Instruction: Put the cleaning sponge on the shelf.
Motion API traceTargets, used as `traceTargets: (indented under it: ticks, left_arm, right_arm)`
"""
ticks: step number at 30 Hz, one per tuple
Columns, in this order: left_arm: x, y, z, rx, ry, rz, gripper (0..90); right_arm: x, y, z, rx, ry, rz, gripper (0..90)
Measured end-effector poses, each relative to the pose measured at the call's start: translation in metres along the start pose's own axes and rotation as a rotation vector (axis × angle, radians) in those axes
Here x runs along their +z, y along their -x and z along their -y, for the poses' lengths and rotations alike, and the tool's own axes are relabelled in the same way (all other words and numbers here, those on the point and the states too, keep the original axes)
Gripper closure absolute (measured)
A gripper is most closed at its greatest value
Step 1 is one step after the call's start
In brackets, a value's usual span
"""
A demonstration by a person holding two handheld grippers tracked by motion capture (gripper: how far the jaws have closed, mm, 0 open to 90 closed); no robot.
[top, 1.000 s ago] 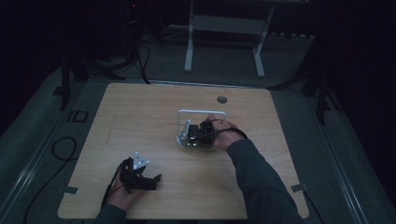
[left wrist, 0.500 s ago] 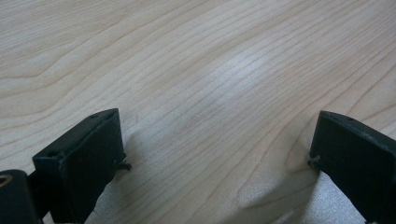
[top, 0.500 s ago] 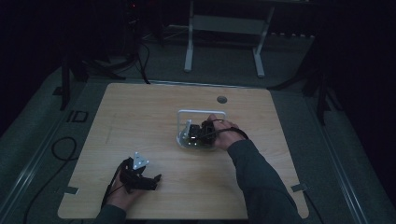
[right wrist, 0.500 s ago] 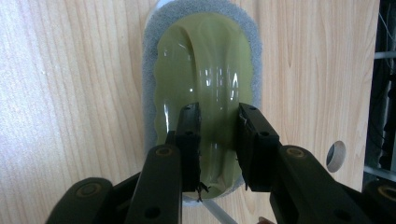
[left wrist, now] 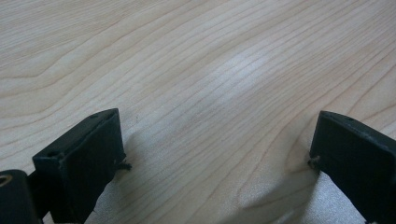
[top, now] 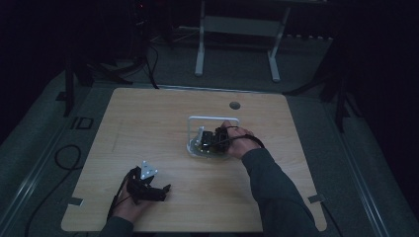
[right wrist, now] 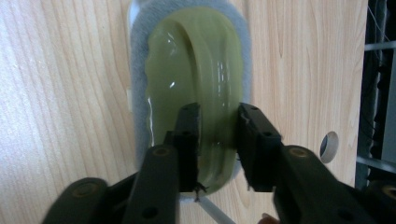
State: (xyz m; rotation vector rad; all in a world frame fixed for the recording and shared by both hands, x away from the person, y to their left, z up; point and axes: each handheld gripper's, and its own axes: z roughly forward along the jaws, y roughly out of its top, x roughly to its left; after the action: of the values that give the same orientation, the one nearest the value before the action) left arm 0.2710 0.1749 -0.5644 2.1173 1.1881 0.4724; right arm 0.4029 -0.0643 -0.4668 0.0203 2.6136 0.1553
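- Worktop (top: 148, 128): pale wood, carrying everything below. All places are given relative to the scrubber on it.
- White frame stand (top: 213, 119): wire-like rectangle standing just behind the scrubber, on the far side from the person.
- Scrubber (right wrist: 196, 70): oval, with a grey felt pad underneath and a glossy yellow-green ridged handle on top. It lies flat near the middle of the worktop; the high view places it at (top: 205, 147).
- Right tool (right wrist: 218, 135): directly over the near end of the scrubber, jaws straddling the raised handle ridge. The jaws have just been opening a little; the gap is narrow, and the pads look to stand at or just off the ridge flanks. Whether they still press, I cannot tell.
- Left tool (left wrist: 215, 154): well apart from the scrubber, toward the near left corner, seen in the high view at (top: 148, 190). Jaws wide with bare wood between them; idle.
- Round cable hole (top: 235, 105): beyond the scrubber and the stand.
- Step, as judged: either releasing the scrubber or resetting the grip on its handle.
- Next move calls for a clear choice: open fully and lift straight off, or re-centre on the ridge and close firmly before any lift.
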Motion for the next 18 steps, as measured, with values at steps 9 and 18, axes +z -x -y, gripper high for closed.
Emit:
traceTargets:
  ticks: [9,18]
  left_arm:
    - [0.0,0.0,0.0,0.001,0.0,0.0,2.9]
    - [0.0,0.0,0.0,0.001,0.0,0.0,2.9]
  right_arm:
    - [-0.001,0.0,0.007,0.035,0.033,0.016,55.2]
    - [-0.012,-0.001,0.009,0.061,0.081,0.03,47.1]
